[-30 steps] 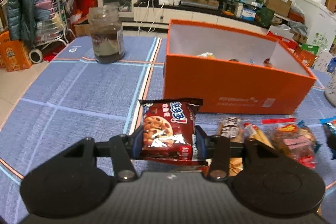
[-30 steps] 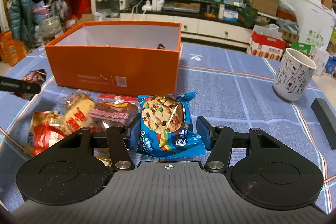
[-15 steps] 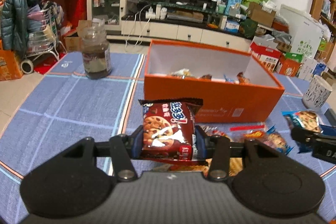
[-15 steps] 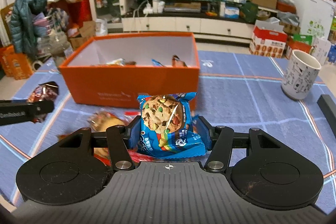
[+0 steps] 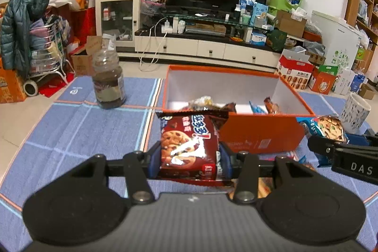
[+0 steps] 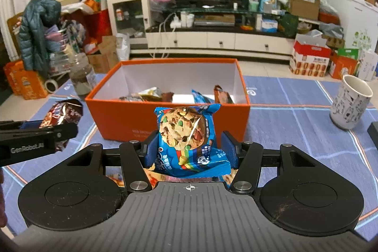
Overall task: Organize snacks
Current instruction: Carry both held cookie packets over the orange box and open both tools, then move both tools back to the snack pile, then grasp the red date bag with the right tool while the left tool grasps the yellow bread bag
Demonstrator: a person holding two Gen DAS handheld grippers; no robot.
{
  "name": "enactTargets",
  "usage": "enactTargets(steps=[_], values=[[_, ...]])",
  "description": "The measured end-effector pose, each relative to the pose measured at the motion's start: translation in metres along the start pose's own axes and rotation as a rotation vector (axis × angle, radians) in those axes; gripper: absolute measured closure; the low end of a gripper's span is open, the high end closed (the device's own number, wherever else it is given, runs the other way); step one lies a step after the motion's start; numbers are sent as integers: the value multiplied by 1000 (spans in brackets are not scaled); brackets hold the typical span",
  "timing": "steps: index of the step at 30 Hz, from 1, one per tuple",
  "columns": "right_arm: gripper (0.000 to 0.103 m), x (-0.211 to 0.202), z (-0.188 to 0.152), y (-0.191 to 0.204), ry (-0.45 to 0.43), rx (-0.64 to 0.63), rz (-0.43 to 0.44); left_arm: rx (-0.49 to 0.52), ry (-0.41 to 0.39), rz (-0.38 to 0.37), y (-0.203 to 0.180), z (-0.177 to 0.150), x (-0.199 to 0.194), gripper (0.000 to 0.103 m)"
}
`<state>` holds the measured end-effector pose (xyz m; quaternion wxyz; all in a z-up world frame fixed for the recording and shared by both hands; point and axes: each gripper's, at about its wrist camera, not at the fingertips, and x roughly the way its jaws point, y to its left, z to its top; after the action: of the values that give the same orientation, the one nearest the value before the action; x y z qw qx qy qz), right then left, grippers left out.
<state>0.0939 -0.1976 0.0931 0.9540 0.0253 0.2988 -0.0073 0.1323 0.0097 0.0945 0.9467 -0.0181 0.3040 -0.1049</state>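
Note:
My left gripper (image 5: 189, 161) is shut on a dark red chocolate cookie packet (image 5: 189, 145), held above the blue tablecloth in front of the orange box (image 5: 259, 134). My right gripper (image 6: 191, 152) is shut on a blue rainbow cookie packet (image 6: 189, 134), held before the same orange box (image 6: 122, 119). The box is open with several snack packets (image 6: 151, 96) inside. Each gripper shows in the other's view: the right one with its blue packet (image 5: 326, 126), the left one with its red packet (image 6: 59, 115).
A glass jar (image 5: 108, 84) stands left of the box. A white patterned mug (image 6: 349, 103) stands at the right, with a black bar (image 6: 374, 131) near it. More snack packets (image 6: 115, 178) lie on the tablecloth below the grippers. A TV stand and clutter fill the background.
Both grippers have risen with their packets and come closer to the box front; the box interior shows more. Each gripper now appears larger in the other's view.

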Motion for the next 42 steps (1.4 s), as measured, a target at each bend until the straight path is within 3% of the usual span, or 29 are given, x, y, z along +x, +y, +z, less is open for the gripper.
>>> enactTargets(steps=[6,10,12,14,15,16,17,18,21,27,30,34,38,40,42], values=[[60,15,32,-12,-35,-1,14,34,-46,-4,-15,39,21,56],[60,57,68,-10,-18,1,20,43,-17,41,-33,71,74,55],[59,87,87,-8,16,-3,29,44,15,55,-39,81,104,39],[59,100,96,-10,53,12,8,32,57,62,-38,86,108,35],[58,92,98,-15,42,32,9,25,26,43,-35,83,96,29],[54,78,97,-20,7,44,26,24,-19,22,-32,79,81,17],[41,65,94,-23,-20,47,32,32,-55,12,-28,73,64,1],[32,49,88,-28,-50,46,27,41,-72,14,-23,65,51,1],[29,4,52,-42,-103,36,-4,48,-72,42,-10,35,17,1],[31,-34,-31,-55,-28,60,-18,-89,-14,92,19,-32,-19,1],[30,-20,-47,-48,11,57,11,-111,38,96,19,-52,-14,1],[27,16,-58,-29,65,39,15,-146,56,131,13,-75,-10,1],[26,46,-59,-18,105,48,17,-202,80,115,1,-89,-3,1],[23,59,-61,-12,127,30,-19,-199,76,125,-4,-91,-2,1],[29,71,-65,-10,170,22,-26,-173,72,148,-6,-95,0,1]])
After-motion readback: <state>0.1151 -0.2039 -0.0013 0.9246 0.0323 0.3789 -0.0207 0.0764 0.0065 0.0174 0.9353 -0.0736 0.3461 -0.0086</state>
